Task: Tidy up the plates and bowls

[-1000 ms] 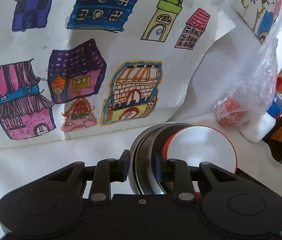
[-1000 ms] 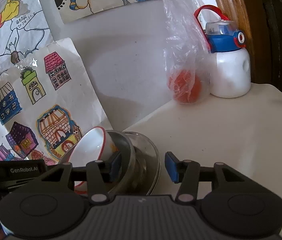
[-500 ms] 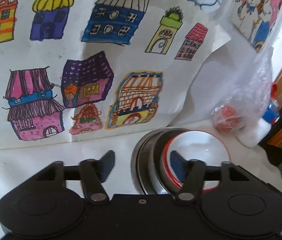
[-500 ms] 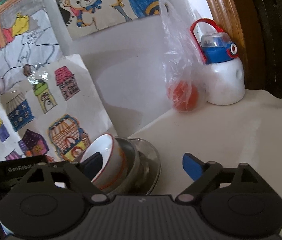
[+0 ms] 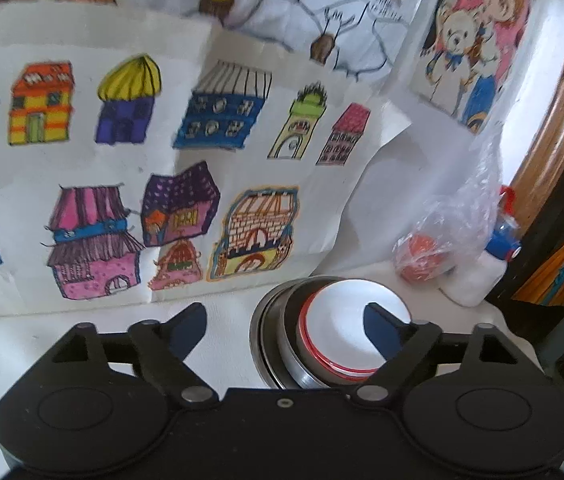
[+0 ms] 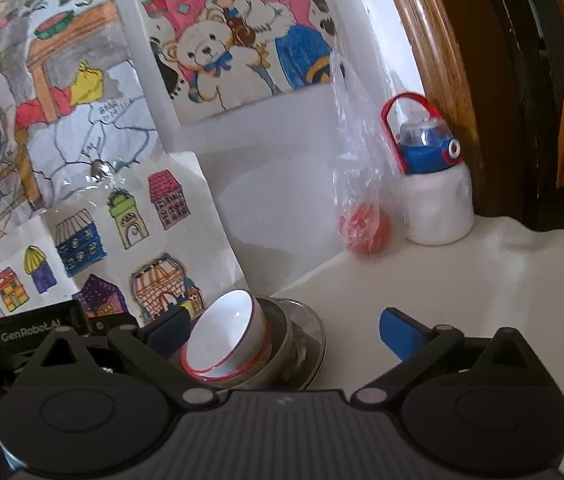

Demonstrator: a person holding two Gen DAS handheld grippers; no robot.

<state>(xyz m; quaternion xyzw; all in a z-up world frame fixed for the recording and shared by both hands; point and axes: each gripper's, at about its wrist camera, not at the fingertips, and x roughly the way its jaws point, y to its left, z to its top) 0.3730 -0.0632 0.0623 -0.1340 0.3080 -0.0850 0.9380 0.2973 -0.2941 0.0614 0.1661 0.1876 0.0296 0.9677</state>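
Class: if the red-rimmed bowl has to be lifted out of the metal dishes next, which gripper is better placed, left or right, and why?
Probably the left gripper: it is open, with one finger over the red-rimmed bowl in the metal dishes. The right gripper, also open, sits more to the side.

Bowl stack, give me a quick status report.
Left gripper open, right gripper open, both empty. White bowl nested in steel bowls on the table. Nothing in the way; bagged fruit and bottle stand behind.

You see a glossy white bowl [image 5: 345, 332] in shiny metal dishes [image 5: 282, 344], crinkled clear plastic bag [image 6: 355, 184], matt paper drawing [image 5: 162, 160]
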